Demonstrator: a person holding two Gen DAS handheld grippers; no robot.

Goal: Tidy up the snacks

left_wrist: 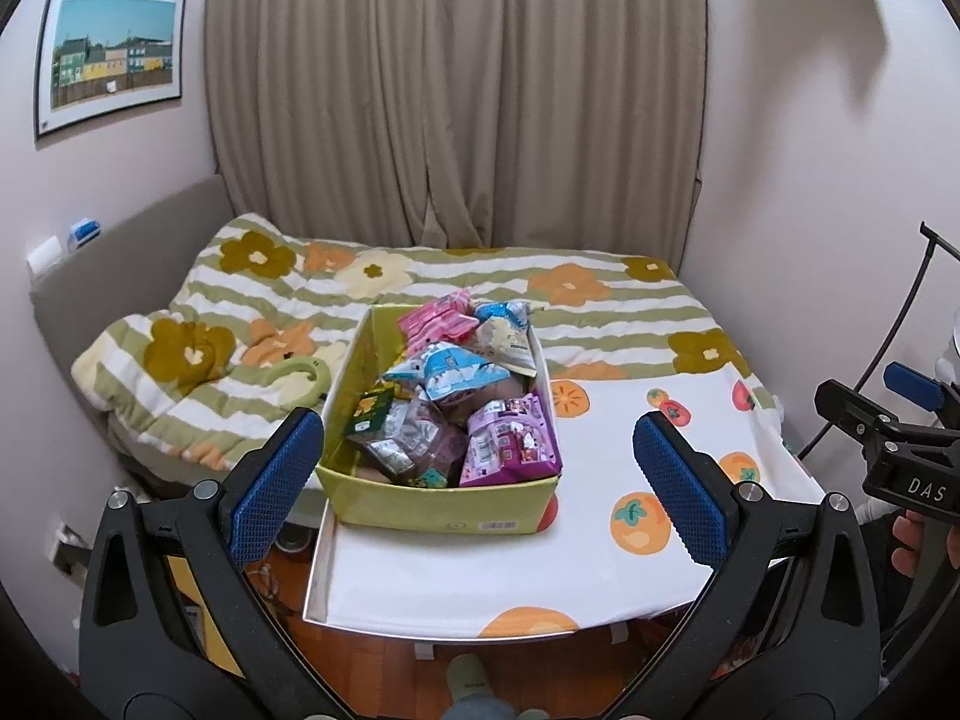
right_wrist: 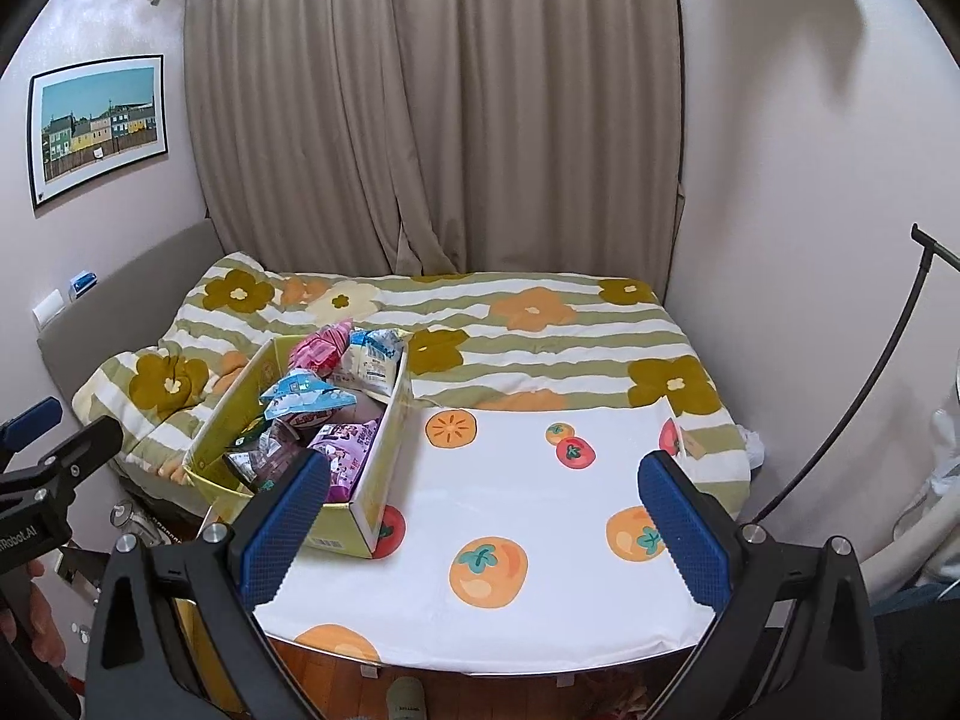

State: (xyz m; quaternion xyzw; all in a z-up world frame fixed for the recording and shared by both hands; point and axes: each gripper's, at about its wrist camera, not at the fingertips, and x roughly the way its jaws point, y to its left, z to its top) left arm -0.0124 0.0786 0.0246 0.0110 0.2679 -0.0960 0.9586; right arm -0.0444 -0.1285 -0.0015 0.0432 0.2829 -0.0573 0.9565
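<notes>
The box (left_wrist: 438, 507) of snacks (left_wrist: 462, 396) stands at the table's (left_wrist: 600, 552) left edge, long axis running away from the person. It lies dead ahead of the left gripper (left_wrist: 477, 480), which is nearer; from the right gripper (right_wrist: 483, 525) it lies ahead and to the left. Both grippers are spread wide and hold nothing. The left view shows the packets from above; the right view shows the box's right wall and the bare cloth (right_wrist: 510, 480) beside it

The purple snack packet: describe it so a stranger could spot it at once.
Find the yellow-green box on the white fruit-print cloth. The purple snack packet lies in its near right corner. It is the only purple one; the neighbours are blue, pink and silvery.
</notes>
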